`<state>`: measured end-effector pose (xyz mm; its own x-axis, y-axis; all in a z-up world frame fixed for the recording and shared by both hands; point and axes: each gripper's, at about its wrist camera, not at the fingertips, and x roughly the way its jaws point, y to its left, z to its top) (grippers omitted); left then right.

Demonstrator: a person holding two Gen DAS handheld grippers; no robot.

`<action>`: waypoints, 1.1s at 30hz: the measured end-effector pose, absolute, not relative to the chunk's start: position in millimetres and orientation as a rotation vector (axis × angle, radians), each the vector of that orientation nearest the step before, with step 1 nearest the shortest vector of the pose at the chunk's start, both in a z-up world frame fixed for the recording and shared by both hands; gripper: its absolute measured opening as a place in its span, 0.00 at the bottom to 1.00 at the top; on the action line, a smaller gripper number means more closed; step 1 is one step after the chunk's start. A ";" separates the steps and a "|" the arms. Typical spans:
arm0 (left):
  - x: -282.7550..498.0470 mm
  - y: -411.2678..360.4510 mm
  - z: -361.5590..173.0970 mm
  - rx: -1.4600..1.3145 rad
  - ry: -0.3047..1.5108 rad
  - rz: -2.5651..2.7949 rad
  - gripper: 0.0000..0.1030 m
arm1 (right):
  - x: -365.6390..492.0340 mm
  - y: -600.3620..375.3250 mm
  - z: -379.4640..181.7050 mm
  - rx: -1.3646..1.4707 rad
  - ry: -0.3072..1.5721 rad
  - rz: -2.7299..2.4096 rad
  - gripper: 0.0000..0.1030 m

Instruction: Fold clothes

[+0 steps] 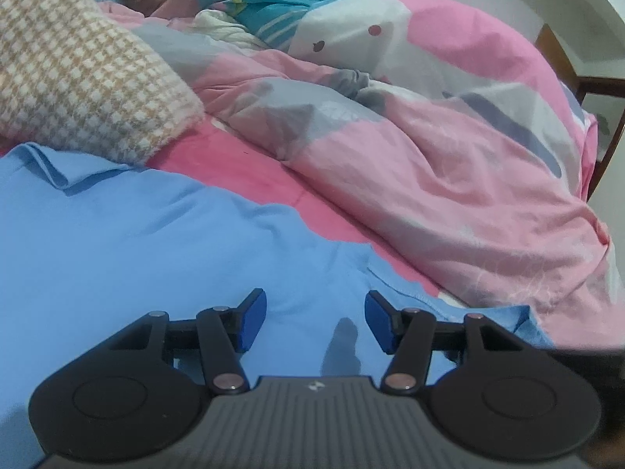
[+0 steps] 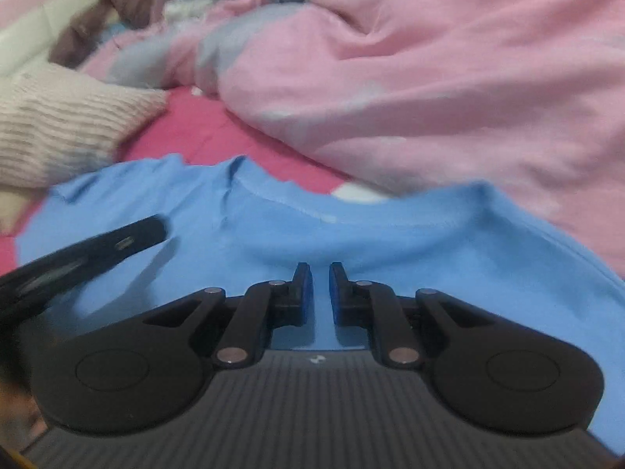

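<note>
A light blue T-shirt (image 2: pixel 351 234) lies spread on a bed with a bright pink sheet (image 1: pixel 250 168). Every place below is given from this shirt.

Beyond the shirt's far edge a rumpled pink and grey duvet (image 1: pixel 449 164) is heaped. Beyond its far left corner sits a beige checked cushion (image 1: pixel 78 78).

The left tool (image 1: pixel 315 320) hovers over the shirt's flat cloth with its blue pads wide apart, holding nothing.

The right tool (image 2: pixel 321 289) sits low over the shirt, just short of the neckline. Its pads are nearly together with a thin gap. Whether cloth is pinched between them cannot be told; the picture is blurred.

The collar (image 2: pixel 297 205) shows, and the shirt's left edge is turned over on itself.

Judgement: the shirt looks laid out mostly flat, which fits either smoothing it before a fold or a fold under way. Any fold calls for a firm pinch on an edge at both sides.
</note>
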<state>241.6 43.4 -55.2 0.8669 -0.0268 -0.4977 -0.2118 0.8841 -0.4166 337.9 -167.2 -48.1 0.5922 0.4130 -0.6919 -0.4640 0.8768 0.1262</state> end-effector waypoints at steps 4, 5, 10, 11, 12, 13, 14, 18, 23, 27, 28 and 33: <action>240.7 46.4 -56.1 -0.501 0.512 0.095 0.56 | 371.9 -158.0 -44.2 -0.039 0.745 0.452 0.08; 240.6 46.8 -56.1 -0.504 0.512 0.094 0.56 | 377.1 -165.3 -38.5 0.004 0.759 0.428 0.09; 240.2 49.9 -56.7 -0.527 0.510 0.092 0.56 | 361.3 -187.4 -19.1 0.150 0.800 0.506 0.12; 240.1 50.5 -56.8 -0.531 0.510 0.092 0.55 | 356.5 -186.7 -17.4 0.153 0.805 0.532 0.12; 240.1 51.1 -56.9 -0.536 0.510 0.092 0.55 | 355.8 -179.6 -20.0 0.143 0.821 0.558 0.12; 240.0 51.7 -57.1 -0.540 0.510 0.092 0.54 | 357.8 -169.8 -24.7 0.129 0.843 0.586 0.12; 239.7 52.5 -57.3 -0.545 0.509 0.092 0.54 | 363.3 -156.5 -31.6 0.113 0.867 0.614 0.12; 239.3 55.0 -59.0 -0.560 0.502 0.091 0.54 | 391.7 -114.0 -52.1 0.027 0.802 0.617 0.05; 238.9 56.3 -58.6 -0.566 0.500 0.088 0.54 | 394.0 -135.9 -28.9 0.140 0.729 0.548 0.07; 239.3 57.4 -58.1 -0.574 0.502 0.086 0.54 | 363.8 -168.3 -5.0 0.179 0.693 0.594 0.10; 239.5 57.3 -58.0 -0.575 0.503 0.087 0.54 | 355.1 -176.1 -4.1 0.162 0.705 0.590 0.10; 239.0 57.0 -57.3 -0.576 0.502 0.091 0.53 | 340.8 -180.0 -19.1 0.082 0.785 0.601 0.12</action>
<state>239.0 57.0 -57.3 0.8760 -0.0557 -0.4792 -0.2199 0.8380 -0.4994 340.8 -180.0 -19.1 0.5500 0.5365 -0.6401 -0.4772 0.8308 0.2863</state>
